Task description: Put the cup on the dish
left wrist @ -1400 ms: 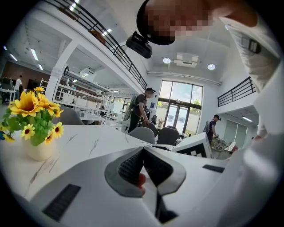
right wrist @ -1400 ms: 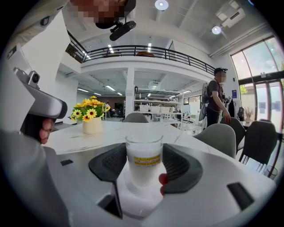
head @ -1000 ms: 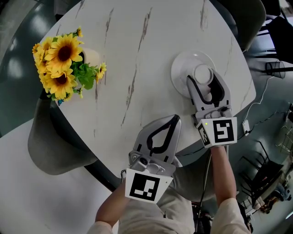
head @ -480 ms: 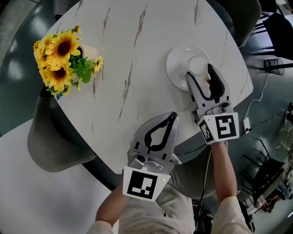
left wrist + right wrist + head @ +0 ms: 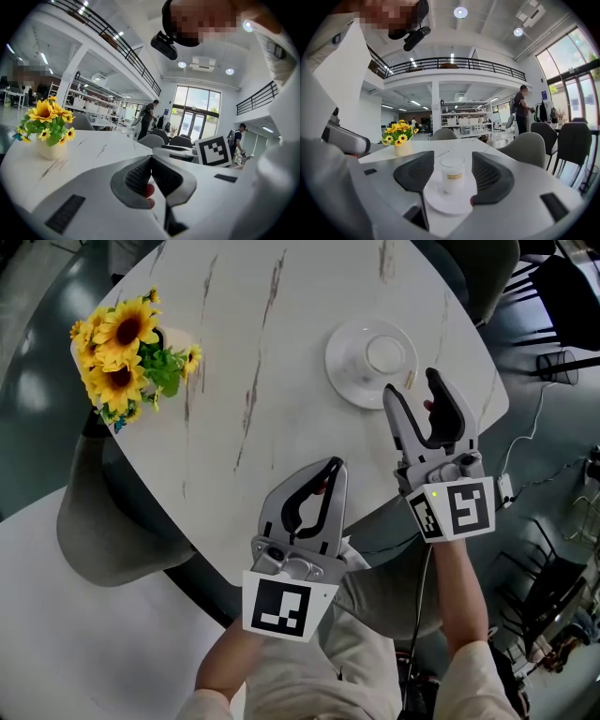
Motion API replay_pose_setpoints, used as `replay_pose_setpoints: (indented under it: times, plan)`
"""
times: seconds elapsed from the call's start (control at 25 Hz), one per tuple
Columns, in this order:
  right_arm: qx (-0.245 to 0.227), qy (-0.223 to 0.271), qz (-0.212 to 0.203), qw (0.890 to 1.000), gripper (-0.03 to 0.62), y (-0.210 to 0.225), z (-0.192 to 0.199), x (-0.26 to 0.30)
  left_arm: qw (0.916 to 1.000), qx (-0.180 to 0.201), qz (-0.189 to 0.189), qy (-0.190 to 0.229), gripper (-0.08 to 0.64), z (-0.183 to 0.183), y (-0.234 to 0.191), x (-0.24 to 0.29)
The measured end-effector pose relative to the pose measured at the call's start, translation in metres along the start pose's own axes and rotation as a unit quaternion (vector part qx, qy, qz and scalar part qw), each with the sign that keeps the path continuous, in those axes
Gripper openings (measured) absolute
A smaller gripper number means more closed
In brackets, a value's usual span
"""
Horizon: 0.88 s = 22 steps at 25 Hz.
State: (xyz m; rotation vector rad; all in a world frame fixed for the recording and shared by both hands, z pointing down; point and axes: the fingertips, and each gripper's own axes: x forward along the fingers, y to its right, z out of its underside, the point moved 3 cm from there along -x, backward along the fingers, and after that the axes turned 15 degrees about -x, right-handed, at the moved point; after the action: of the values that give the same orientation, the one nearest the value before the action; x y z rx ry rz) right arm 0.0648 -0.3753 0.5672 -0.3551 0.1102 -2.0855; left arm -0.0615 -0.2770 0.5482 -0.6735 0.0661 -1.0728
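Observation:
A clear cup (image 5: 384, 354) with a yellow label stands upright on the white dish (image 5: 349, 376) at the far right of the marble table. My right gripper (image 5: 412, 388) is open just short of the dish, nearer the person, and holds nothing. In the right gripper view the cup (image 5: 452, 173) and dish (image 5: 440, 201) show between the open pads, a little way ahead. My left gripper (image 5: 330, 470) is shut and empty near the table's front edge. In the left gripper view its jaws (image 5: 151, 161) meet at the tips.
A vase of sunflowers (image 5: 127, 357) stands at the table's far left; the left gripper view shows the vase (image 5: 50, 149) too. A grey chair (image 5: 103, 531) sits under the left edge of the marble table (image 5: 262, 352). The table's rim runs close below both grippers.
My right gripper has drawn back toward the person, from around the cup to clear of the dish. The cup stays on the dish. The left gripper has barely moved.

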Motion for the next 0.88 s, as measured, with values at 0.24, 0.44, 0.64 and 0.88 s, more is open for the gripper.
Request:
replay_pose_setpoints:
  times: [0.24, 0.44, 0.64, 0.88]
  plan:
    - [0.008, 0.005, -0.014, 1.000, 0.253, -0.012, -0.014, -0.023, 1.0000, -0.003, 0.002, 0.006, 0.003, -0.007, 0.019, -0.009]
    - [0.006, 0.012, -0.015, 1.000, 0.160, -0.021, -0.036, -0.048, 0.9999, -0.005, 0.004, 0.010, 0.003, -0.015, 0.040, -0.023]
    - [-0.006, 0.013, -0.007, 1.000, 0.028, -0.024, -0.055, -0.075, 0.9998, 0.000, 0.006, 0.017, 0.003, -0.026, 0.057, -0.036]
    - [0.005, 0.008, -0.010, 1.000, 0.005, -0.024, -0.074, -0.104, 0.9998, 0.006, 0.004, 0.019, 0.003, -0.038, 0.080, -0.053]
